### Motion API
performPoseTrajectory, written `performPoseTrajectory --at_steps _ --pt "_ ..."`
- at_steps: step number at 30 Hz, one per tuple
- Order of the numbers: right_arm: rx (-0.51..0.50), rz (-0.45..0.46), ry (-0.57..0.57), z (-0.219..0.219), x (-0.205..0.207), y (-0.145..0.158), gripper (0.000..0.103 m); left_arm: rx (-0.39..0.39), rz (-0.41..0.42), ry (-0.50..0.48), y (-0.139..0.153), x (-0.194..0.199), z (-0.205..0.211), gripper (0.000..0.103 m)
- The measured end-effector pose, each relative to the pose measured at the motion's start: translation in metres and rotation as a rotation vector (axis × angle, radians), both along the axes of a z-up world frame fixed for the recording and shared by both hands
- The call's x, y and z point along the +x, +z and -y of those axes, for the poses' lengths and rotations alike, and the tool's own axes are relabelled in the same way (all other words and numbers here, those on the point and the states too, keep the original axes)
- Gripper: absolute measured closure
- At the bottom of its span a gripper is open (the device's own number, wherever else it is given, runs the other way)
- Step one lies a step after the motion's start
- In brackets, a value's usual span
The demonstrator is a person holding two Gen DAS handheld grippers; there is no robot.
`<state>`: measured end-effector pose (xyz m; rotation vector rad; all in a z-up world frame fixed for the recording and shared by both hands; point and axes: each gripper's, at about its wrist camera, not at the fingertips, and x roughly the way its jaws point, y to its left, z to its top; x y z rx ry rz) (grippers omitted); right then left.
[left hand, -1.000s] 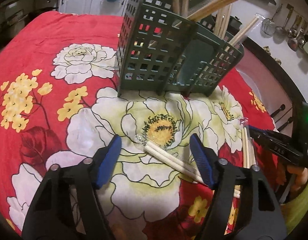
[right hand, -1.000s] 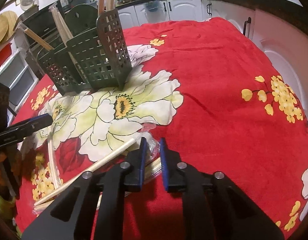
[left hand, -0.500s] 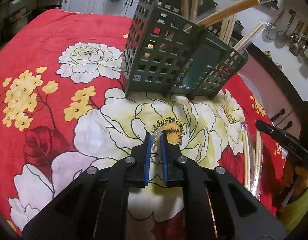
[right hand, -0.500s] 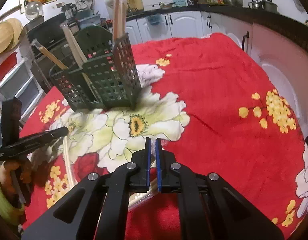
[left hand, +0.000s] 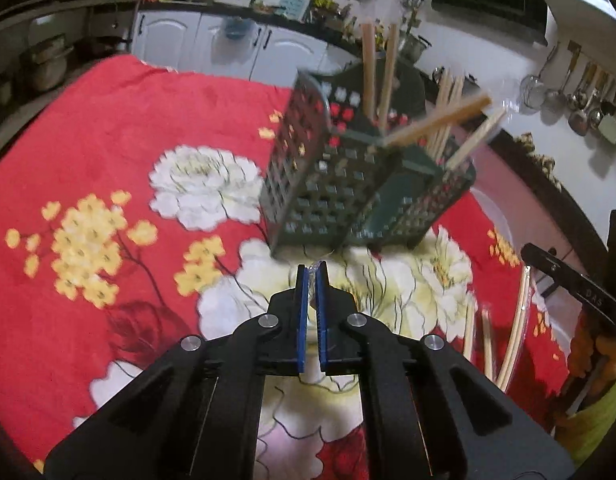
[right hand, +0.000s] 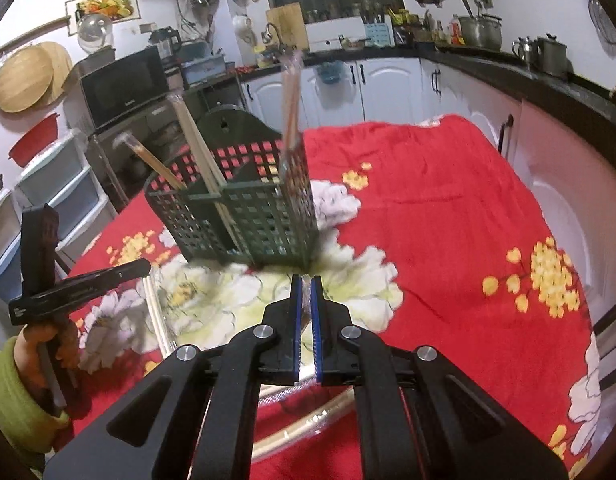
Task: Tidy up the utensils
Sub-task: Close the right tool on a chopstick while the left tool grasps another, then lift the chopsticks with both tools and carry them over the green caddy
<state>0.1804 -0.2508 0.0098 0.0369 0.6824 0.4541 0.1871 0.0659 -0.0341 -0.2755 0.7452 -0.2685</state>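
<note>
Both grippers tilt down toward the green caddy (left hand: 348,184) at 12 o'clock: left gripper (left hand: 312,276) and right gripper (right hand: 306,286) jaws pinch clear chopstick wrapper (left hand: 316,266); "DAS" readable on one.

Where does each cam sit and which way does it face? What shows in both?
Left wrist: rides the left claw, looking forward and down over the red floral cloth at the green utensil caddy; own claw shut on a clear wrapper; right claw at right edge.
Right wrist: rides the right claw, same downward tilt toward the caddy; shut on clear wrapper; left claw, hand and green sleeve at left.
Shared: caddy, cloth, wrapped chopsticks, each other's claw.
</note>
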Motion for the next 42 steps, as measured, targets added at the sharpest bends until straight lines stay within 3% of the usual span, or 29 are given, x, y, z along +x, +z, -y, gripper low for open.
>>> performPoseTrajectory --at_steps 11,30,42 --pt "0.025 0.103 0.014 -0.009 0.001 0.042 0.099 -0.003 0.113 0.017 0.050 -0.003 -0.009 0.101" --pt "0.045 0.203 0.083 -0.027 -0.014 0.084 0.099 0.005 0.268 -0.105 0.117 -0.024 0.027 0.102" --pt "0.079 0.278 0.089 -0.038 -0.017 0.112 0.099 0.028 0.370 -0.117 0.156 -0.039 0.030 0.102"
